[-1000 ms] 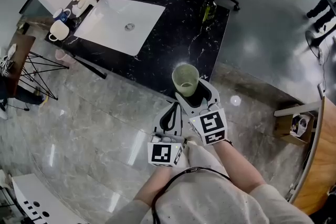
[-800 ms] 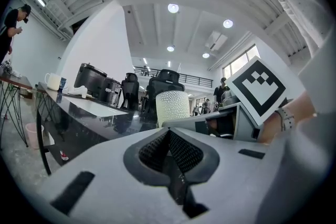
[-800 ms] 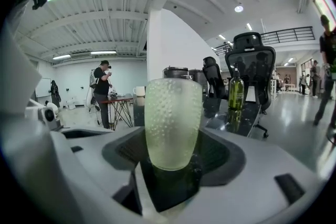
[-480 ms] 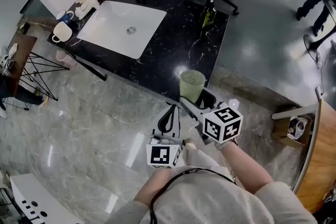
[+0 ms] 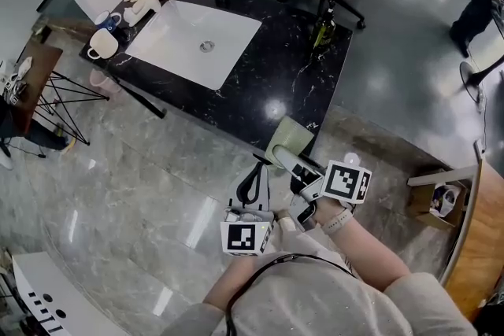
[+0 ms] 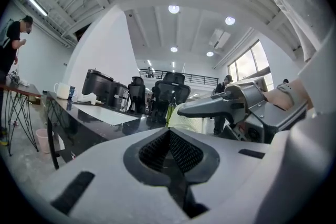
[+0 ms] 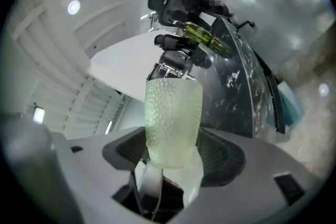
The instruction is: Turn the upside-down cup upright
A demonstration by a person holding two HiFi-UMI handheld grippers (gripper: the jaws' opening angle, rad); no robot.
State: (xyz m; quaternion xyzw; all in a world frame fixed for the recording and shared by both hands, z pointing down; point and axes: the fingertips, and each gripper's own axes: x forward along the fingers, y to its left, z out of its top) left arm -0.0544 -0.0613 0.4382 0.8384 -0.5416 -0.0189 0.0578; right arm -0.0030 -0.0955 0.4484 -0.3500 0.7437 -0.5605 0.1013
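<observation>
While the right gripper clamps the pale green cup by its narrower end, the cup is held tilted in the air over the counter's near edge, toward the right corner. Its long axis runs straight out along the fingers, wider end away from them, so uprighting should turn on rolling this wrist. The left gripper, fingers pressed together on nothing, hangs just beside, nearer the person.

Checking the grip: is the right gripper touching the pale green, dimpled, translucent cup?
Touching. The right gripper has its jaws closed on the pale green dimpled cup, seen plainly in the right gripper view.
</observation>
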